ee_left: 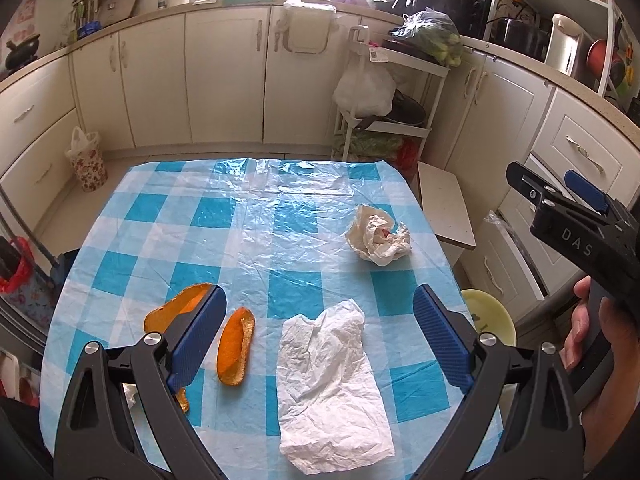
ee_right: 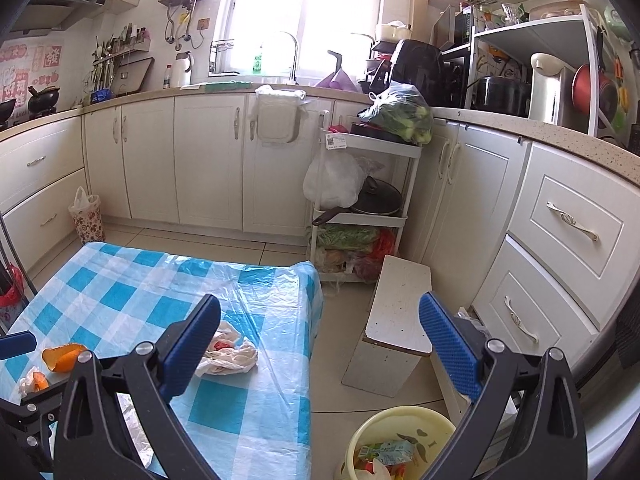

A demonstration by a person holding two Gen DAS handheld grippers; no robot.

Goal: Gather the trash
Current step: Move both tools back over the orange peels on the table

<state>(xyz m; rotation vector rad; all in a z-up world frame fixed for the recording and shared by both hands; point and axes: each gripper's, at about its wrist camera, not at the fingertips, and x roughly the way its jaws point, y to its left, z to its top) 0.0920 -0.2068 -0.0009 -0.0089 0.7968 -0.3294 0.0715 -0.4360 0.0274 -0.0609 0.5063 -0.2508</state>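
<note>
Hovering low over the table, the left gripper gapes wide and empty above a tissue and peel. The right gripper, wide open and empty, hangs past the table's edge above the bin.

Left wrist view close above checked table facing far cabinets, right wrist view higher, off table's right edge, both sharing crumpled tissue.

Kitchen lit by a bright window

Cream panelled cabinets are ranged under a speckled stone counter. Pale floor tiles are seen around a white three-tier trolley and a small white stool. Daylight is admitted through the window.
</note>
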